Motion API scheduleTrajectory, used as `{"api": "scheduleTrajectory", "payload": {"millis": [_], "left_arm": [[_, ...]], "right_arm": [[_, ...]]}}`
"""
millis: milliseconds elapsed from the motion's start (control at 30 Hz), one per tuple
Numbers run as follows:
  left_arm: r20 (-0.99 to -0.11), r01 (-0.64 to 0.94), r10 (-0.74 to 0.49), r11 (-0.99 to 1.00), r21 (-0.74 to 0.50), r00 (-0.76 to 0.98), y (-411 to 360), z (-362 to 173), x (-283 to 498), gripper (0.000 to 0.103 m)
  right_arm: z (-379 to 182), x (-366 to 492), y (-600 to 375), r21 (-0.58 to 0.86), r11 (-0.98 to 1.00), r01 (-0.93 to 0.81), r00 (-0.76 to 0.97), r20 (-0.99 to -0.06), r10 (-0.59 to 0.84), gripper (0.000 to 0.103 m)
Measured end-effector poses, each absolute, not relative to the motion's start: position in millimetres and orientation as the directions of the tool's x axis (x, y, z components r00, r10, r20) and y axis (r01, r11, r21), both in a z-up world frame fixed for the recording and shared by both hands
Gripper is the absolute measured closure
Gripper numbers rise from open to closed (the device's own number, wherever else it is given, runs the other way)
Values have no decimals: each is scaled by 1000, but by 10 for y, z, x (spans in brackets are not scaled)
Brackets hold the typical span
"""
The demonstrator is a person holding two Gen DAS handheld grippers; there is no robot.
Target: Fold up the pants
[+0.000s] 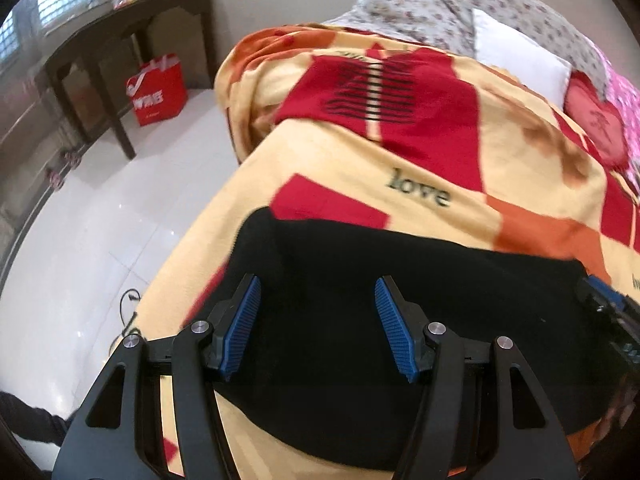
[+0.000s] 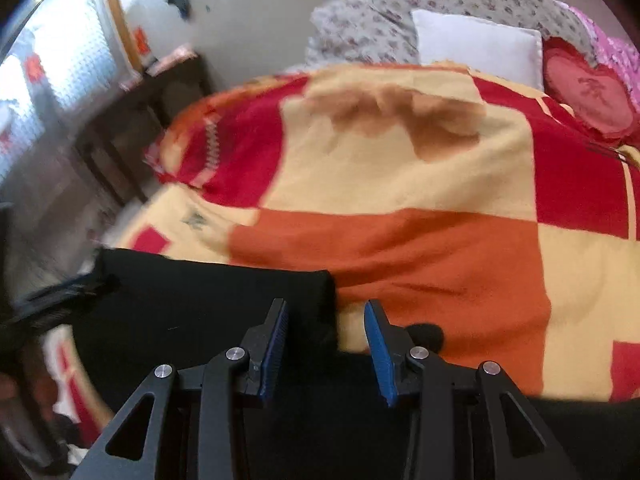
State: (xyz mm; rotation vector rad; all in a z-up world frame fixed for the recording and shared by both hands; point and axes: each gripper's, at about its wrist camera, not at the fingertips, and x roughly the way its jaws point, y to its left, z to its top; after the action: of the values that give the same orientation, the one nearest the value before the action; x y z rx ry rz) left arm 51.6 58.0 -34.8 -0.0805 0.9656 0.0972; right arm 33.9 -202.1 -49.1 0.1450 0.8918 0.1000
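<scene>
Black pants [image 1: 400,320] lie flat on a yellow, red and orange blanket [image 1: 360,168] on the bed. My left gripper [image 1: 318,292] is open and empty, hovering over the left part of the pants. The right gripper shows at the right edge of the left wrist view [image 1: 608,312]. In the right wrist view the pants [image 2: 200,300] fill the lower left, with a folded edge ending near the fingers. My right gripper [image 2: 326,312] is open and empty above that right edge of the pants. The left gripper shows blurred at the left of the right wrist view [image 2: 60,296].
A white pillow [image 2: 480,44], a red heart cushion [image 2: 588,92] and floral bedding [image 1: 440,4] lie at the bed's head. A dark wooden table [image 1: 120,40] and a red bag [image 1: 158,90] stand on the white tiled floor [image 1: 100,240] to the left.
</scene>
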Motion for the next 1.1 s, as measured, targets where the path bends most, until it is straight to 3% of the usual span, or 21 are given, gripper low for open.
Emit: {"api": "scheduleTrajectory", "payload": {"millis": [100,233,400,700,833,1100], "left_arm": [[-837,-128,52,992,-22,546,661,-454,609,43],[-840,-141,30,989,-55,542,735,-521,675,35],[-842,-140,18,988,-69,540,772,-512,704,35],[-831,-138,39,989,-45,554,774,-468,564,35],[-835,-142,59,990,-23,548,706,-488,476,35],[-791,-75,32,997,-18,610,376,-209,202,35]], "right_arm": [[-574,465,-2031,146,989,-2,622,-775,116,65],[-545,604,-2044,125,992,7,631,-771,92,64],[-413,505,-1985,133,991,3,634,-767,101,64],[-290,-62,-1668,163,973,-161,631,-741,228,62],[-500,-7,-1606,139,978,-157,597,-776,206,62],[-220,-299,-1849,134,985,-112,654,-736,175,62]]}}
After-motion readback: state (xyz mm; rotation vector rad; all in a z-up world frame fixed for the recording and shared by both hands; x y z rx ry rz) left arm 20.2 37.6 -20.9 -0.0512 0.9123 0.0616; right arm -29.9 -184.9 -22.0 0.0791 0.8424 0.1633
